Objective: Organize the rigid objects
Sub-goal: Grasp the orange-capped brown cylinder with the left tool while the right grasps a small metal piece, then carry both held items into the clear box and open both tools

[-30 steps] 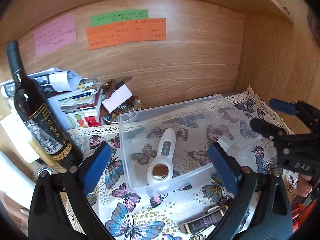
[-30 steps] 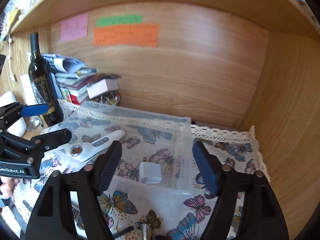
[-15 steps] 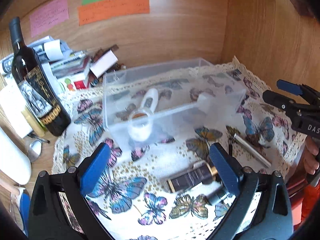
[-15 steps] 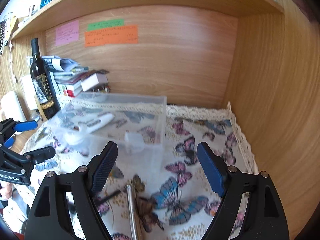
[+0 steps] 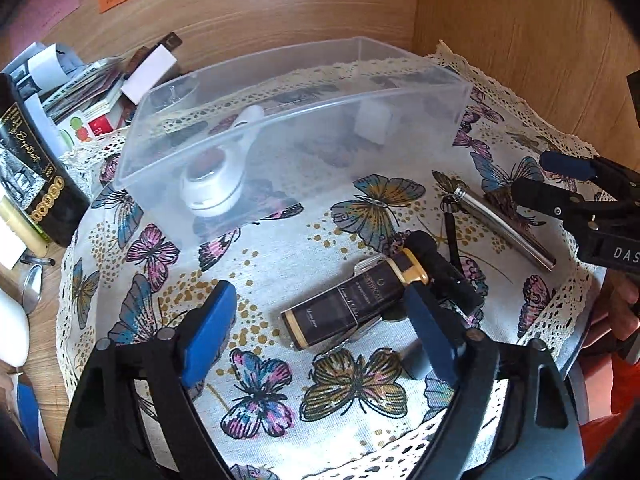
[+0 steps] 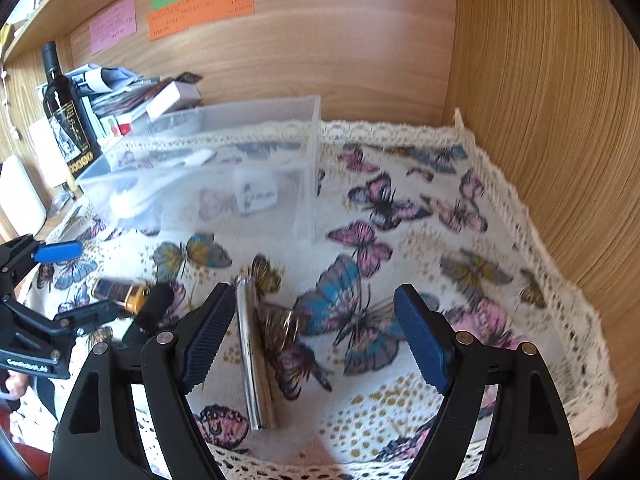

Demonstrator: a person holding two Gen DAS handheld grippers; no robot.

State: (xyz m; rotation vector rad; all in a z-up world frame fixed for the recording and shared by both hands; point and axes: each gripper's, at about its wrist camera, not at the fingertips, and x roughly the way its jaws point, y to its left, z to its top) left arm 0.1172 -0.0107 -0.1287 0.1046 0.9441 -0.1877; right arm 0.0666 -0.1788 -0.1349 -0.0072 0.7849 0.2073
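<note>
Two items, a white handheld device (image 5: 224, 176) and a white cube (image 5: 374, 122), already lie in the clear plastic bin (image 5: 280, 92), while the dark perfume bottle (image 5: 352, 304) and metal tube (image 6: 252, 356) wait on the butterfly cloth (image 6: 460, 240) under the wide-open, empty left gripper (image 5: 320, 332) and right gripper (image 6: 316, 336).

Left gripper (image 5: 316, 330) hangs agape above the dark perfume bottle (image 5: 352, 304) on butterfly cloth (image 5: 264, 264).

Clear plastic bin (image 5: 288, 92) at 12 o'clock on butterfly-print tablecloth (image 5: 256, 264); dark gold-capped bottle (image 5: 352, 304) centre, silver metal tube (image 5: 506, 226) at 3 o'clock
</note>
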